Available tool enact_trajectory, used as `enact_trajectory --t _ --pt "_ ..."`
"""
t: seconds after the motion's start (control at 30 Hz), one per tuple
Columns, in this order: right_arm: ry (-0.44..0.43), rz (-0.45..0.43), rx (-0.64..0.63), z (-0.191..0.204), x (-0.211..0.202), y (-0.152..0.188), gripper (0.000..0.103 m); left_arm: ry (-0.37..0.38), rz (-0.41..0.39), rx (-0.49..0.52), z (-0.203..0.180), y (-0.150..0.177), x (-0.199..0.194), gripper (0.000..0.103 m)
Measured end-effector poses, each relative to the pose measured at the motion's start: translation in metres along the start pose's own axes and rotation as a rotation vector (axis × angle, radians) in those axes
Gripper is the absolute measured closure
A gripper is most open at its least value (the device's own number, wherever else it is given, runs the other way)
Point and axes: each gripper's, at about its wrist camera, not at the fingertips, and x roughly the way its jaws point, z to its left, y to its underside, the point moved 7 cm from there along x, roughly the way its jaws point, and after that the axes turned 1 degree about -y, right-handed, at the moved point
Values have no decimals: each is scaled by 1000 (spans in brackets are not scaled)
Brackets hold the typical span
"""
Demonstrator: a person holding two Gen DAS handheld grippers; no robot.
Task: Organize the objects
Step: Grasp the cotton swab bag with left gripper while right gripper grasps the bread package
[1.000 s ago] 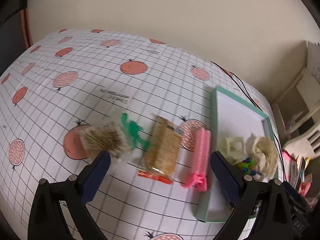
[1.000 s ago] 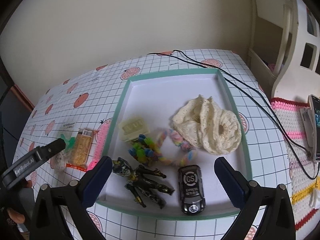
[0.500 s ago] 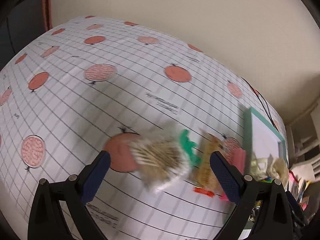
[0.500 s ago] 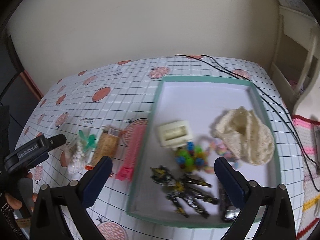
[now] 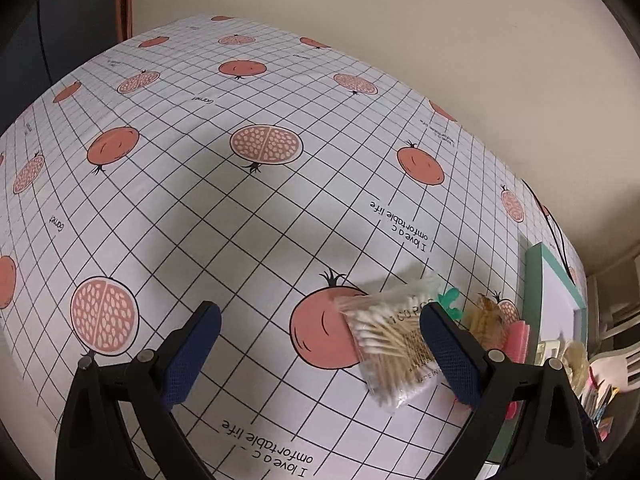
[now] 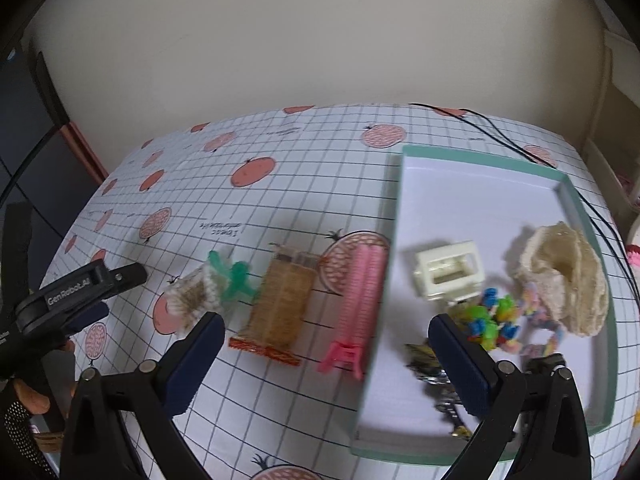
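**Hovering with both grippers spread beside the teal tray**

Lying flat on the pomegranate-print tablecloth [image 5: 248, 216], the bag of cotton swabs [image 5: 394, 340] is sitting farthest from the teal tray [image 6: 394, 216] in a row of loose items; the left gripper [image 5: 320, 354] is hanging over the cloth with its jaws wide apart and gripping nothing, its right finger overlapping the bag's tray-side end; whether they are touching I cannot tell. Moving toward the tray, a green plastic clip [image 6: 234, 276] is lying just beside the bag; a packet of brown crackers [image 6: 280, 306] is following; a pink comb [image 6: 362, 300] is lying alongside the tray's outer wall. The right gripper [image 6: 326, 358] is hovering open and empty over the tray's near edge. Inside the tray, a cream plastic buckle [image 6: 448, 274], a cream crocheted piece [image 6: 566, 276], colourful beads [image 6: 490, 318] and a dark toy figure [image 6: 426, 362] are resting; a black cable [image 6: 504, 140] is running past the tray's far side.
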Motion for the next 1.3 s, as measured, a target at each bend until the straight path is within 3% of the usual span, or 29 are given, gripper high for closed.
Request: enact_trajectory --t 0.37,0.6,0.83,1.2,1.3 --pt "13 3 20 -4 11 0 0 30 20 103 -47 9 16 3" --pt "16 13 17 -2 20 1 0 -16 39 151 -62 15 35 3" --pt "20 18 11 0 25 1 0 -81 44 150 -48 15 44 3" --pt "11 35 -14 22 43 -2 0 -136 58 -12 3 12 42 3" --pt "6 41 -17 28 47 -2 5 -140 73 -37 12 13 45 3"
